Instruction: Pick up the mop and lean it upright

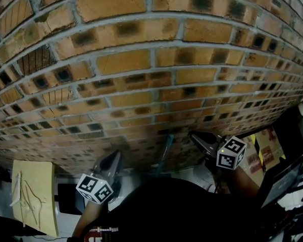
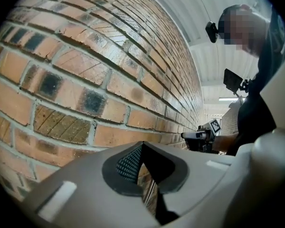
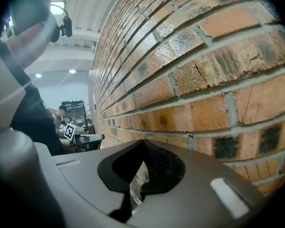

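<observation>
A brick wall (image 1: 141,59) fills my head view. The mop (image 1: 166,153) stands against it, between the left gripper (image 1: 116,158) and the right gripper (image 1: 196,135) and apart from both. Both pairs of jaws are pressed together, empty. Only the gripper views show the white ceiling (image 3: 80,13).

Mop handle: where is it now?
Head view, low centre: the teal mop handle stands against the brick wall, between the left gripper and right gripper.

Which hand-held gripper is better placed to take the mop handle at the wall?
Right, probably. In the head view the right hand-held gripper stands nearer the teal mop handle than the left hand-held gripper. Both are shut and must open first.
</observation>
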The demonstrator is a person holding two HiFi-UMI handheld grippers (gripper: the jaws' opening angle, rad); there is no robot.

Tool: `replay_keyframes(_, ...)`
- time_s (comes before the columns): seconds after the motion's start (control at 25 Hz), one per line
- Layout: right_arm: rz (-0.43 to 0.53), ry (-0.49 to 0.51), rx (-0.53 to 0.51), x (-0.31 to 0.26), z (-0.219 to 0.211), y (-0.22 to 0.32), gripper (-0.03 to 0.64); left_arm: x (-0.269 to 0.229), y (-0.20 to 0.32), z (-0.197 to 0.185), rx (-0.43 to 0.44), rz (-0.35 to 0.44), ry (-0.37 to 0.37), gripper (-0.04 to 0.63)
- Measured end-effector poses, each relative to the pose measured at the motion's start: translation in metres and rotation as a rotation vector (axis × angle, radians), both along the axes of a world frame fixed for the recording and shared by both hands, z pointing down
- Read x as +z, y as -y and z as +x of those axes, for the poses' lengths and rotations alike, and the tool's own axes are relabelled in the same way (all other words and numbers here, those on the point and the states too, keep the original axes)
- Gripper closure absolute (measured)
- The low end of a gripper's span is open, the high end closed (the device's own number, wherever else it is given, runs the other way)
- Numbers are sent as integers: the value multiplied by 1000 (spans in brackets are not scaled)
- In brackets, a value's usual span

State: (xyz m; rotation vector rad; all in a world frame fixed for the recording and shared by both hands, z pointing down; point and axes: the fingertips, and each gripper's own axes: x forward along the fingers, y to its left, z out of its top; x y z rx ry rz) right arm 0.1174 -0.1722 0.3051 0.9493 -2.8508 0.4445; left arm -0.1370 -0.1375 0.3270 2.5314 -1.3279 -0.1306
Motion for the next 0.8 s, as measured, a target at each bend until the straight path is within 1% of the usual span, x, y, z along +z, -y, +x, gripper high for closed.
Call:
replay_keyframes(0.28,4,-12,-15,1,-5,1,606,3,-1,-1,0,-13,-1,594)
replay_keyframes(0.8,4,-21,-27,2,-7,-1,606,5,-3,5,25,-26,1,594)
